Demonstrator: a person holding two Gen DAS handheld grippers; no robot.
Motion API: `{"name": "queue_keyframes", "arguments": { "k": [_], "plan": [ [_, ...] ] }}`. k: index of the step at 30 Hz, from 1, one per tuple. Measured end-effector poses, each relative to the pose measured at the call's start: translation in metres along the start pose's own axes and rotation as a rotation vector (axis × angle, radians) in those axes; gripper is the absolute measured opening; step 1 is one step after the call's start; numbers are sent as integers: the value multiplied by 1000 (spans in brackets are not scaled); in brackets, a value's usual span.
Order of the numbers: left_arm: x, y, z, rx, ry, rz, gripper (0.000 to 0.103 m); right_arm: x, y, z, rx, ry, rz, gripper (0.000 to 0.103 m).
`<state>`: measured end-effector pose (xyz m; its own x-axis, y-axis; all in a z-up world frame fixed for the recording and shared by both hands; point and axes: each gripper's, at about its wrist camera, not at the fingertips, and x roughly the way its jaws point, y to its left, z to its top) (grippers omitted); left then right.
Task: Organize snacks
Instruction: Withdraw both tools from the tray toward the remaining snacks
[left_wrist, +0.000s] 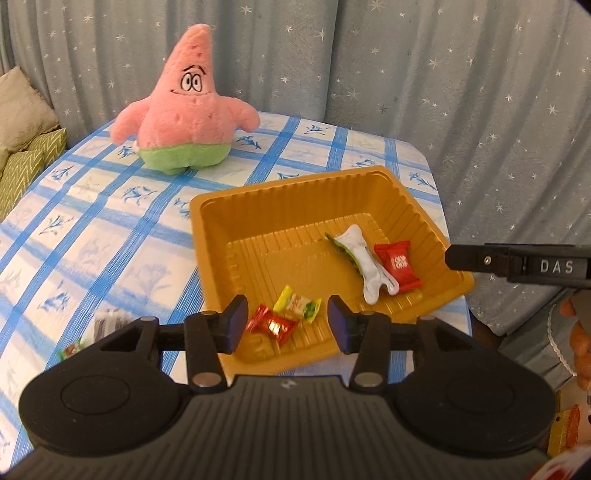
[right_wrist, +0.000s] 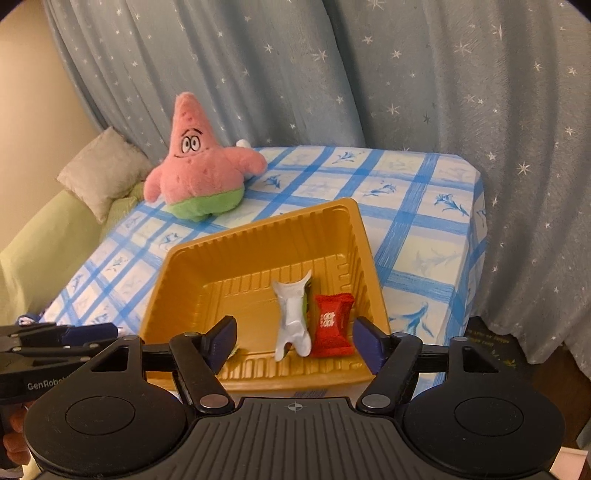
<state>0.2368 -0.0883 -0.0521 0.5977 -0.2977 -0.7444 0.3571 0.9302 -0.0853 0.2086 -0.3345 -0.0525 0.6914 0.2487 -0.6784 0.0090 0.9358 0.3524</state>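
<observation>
A gold plastic tray (left_wrist: 221, 221) (right_wrist: 258, 236) sits on the blue-checked tablecloth. It holds a white and green packet (left_wrist: 369, 258) (right_wrist: 293, 314), a red packet (left_wrist: 398, 264) (right_wrist: 330, 323), a yellow-green candy (left_wrist: 297, 304) and a red foil candy (left_wrist: 272, 325). My left gripper (left_wrist: 288, 323) is open and empty, above the two candies at the tray's near edge. My right gripper (right_wrist: 293, 339) is open and empty, just above the white and red packets. More wrapped snacks (left_wrist: 107, 321) lie on the cloth left of the tray, partly hidden.
A pink Patrick plush (left_wrist: 184, 107) (right_wrist: 201, 173) stands at the back left of the table (left_wrist: 74, 221) (right_wrist: 424, 206). Star-patterned curtains hang behind. Cushions (left_wrist: 22, 110) lie to the left. The right gripper's body (left_wrist: 517, 264) reaches in over the tray's right rim.
</observation>
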Motion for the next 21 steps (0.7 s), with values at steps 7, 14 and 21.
{"name": "queue_keyframes", "arguments": {
  "k": [7,14,21],
  "plan": [
    [-34,6,-19,0,0,10,49,-24,14,-14,-7,-4,23,73],
    [-63,14,-44,-11,0,24,49,-44,29,-33,-30,11,36,74],
    [-86,28,-72,-54,9,57,49,-55,43,-48,-43,26,57,74]
  ]
}}
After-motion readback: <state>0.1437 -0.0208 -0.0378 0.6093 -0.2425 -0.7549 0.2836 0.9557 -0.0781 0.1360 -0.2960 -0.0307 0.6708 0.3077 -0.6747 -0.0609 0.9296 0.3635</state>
